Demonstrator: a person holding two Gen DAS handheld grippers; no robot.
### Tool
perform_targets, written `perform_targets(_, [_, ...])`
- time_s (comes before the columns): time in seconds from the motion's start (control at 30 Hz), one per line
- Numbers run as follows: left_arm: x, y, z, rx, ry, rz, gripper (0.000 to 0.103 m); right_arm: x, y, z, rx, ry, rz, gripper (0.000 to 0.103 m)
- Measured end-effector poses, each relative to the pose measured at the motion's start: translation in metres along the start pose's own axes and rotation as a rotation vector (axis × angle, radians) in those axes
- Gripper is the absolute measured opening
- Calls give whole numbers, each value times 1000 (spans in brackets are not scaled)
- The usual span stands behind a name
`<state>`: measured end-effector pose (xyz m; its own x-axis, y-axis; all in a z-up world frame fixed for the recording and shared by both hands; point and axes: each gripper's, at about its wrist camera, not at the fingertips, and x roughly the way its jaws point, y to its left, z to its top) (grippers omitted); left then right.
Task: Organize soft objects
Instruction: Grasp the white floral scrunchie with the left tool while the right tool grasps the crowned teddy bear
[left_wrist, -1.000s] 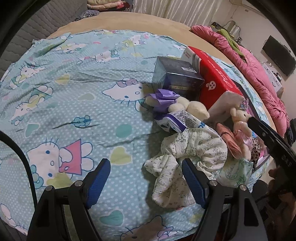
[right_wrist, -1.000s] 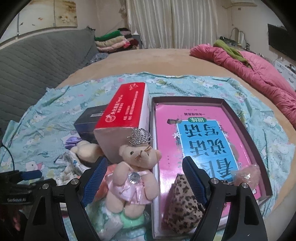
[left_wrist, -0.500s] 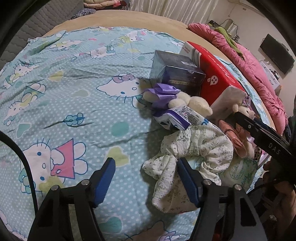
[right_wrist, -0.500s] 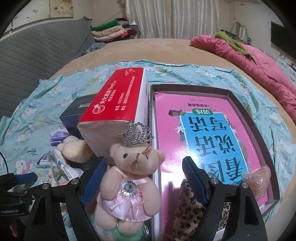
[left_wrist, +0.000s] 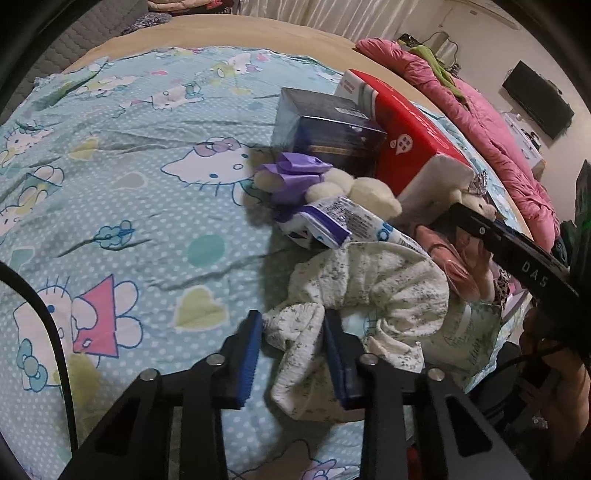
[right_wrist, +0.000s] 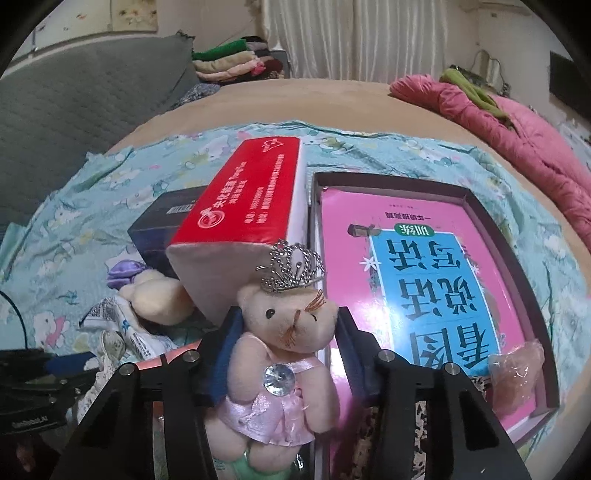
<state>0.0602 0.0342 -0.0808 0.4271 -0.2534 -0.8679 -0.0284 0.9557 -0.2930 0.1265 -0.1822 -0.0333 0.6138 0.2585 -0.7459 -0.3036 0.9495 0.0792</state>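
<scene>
On a bed spread with a cartoon-cat sheet (left_wrist: 122, 206), the left gripper (left_wrist: 291, 332) has just been closing, and its blue pads now pinch a fold of the crumpled white floral cloth (left_wrist: 369, 288), which lies at the near edge of a pile of soft things. Just beyond the cloth sit a blue-and-white tissue pack (left_wrist: 332, 225) and a cream plush with a purple bow (left_wrist: 325, 184), both resting against a dark blue box (left_wrist: 328, 136) that stands beside a long red carton (left_wrist: 410, 144). The right gripper (right_wrist: 288, 332) has also just been closing, and its jaws press on both sides of the crowned teddy bear (right_wrist: 284, 339) in a pink dress, which stands upright in front of the red carton's white end. To the right of the bear lies a shallow dark-rimmed tray (right_wrist: 495, 229); it holds a large pink and blue book (right_wrist: 413, 266) that fills most of its floor, a clear pinkish bag (right_wrist: 517, 373) resting on the book near the tray's near right corner, and a leopard-print item (right_wrist: 424, 428) at its near edge, largely hidden behind the gripper's arm. A pink quilt (right_wrist: 524, 129) is heaped at the far right of the bed.
</scene>
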Motion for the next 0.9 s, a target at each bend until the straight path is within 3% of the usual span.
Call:
perform_targets(0.2, [-3,-1,0,1,-18,-8,15,-6,-4,-1,20,-14,20,50])
perform_targets(0.6, [-26,8,2,-27,-82,1,14,-21,-7,-7,30,-40,59,50])
perform_targets(0.9, [-49,5,3,-31,-137,25,14,-40,-12,-2,49,-112,88,50])
